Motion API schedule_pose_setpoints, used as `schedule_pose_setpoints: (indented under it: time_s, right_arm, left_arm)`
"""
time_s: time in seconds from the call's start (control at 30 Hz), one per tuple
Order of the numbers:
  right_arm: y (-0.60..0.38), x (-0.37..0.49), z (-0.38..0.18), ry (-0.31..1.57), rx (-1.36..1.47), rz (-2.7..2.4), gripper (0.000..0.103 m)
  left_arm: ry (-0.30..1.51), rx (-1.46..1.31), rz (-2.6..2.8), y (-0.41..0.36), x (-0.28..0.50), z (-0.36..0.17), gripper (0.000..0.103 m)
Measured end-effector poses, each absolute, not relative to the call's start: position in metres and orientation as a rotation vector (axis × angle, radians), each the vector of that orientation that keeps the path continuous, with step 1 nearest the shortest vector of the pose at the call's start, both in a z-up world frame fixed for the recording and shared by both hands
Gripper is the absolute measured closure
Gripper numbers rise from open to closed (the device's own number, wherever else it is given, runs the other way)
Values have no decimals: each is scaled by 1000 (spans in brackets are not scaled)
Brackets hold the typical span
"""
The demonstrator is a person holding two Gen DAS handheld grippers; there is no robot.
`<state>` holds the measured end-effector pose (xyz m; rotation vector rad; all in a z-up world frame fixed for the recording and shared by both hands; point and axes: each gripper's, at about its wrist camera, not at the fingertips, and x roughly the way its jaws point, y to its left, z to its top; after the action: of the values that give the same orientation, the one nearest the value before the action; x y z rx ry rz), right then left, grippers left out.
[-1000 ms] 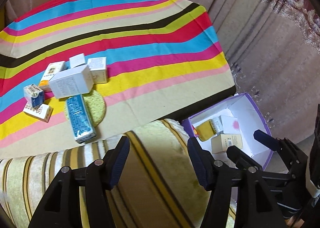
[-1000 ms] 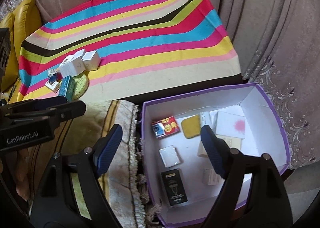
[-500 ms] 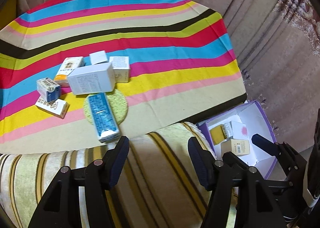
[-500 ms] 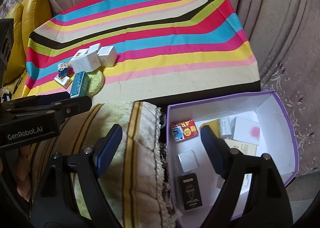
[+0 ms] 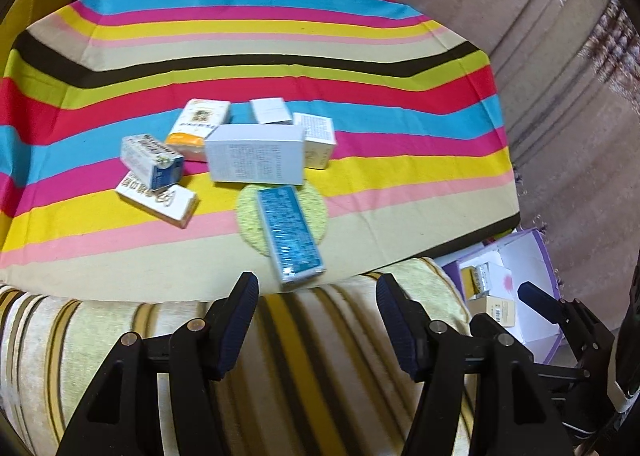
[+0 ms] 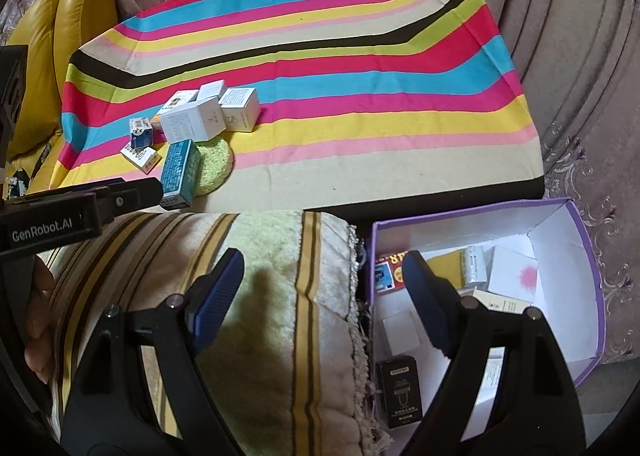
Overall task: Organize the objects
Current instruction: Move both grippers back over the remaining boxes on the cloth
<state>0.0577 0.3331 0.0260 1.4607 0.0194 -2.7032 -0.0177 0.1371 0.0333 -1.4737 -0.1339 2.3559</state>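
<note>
Seven small boxes (image 5: 256,153) cluster on your striped tabletop (image 5: 400,183); the teal box (image 5: 289,232) points lengthwise toward you, lying across one green pad (image 5: 316,211). Your left gripper (image 5: 318,320) and right gripper (image 6: 324,296) both hang released, jaws empty.

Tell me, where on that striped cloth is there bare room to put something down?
The striped cloth is bare right of the white cube box and behind the cluster. It is crowded around the teal box and green pad.
</note>
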Motion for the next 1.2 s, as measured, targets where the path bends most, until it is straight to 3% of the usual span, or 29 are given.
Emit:
schedule_pose_setpoints:
  time_s: [0.93,1.2]
  right_arm:
    - [222,-3,5,220,1482,-2481,19]
    - [199,-25,-1,283,1497,-2496,19]
  left_arm:
    - [-117,-1595,2414,31,-74,16,40]
    - [-75,-1610,2353,25,-99,10,34]
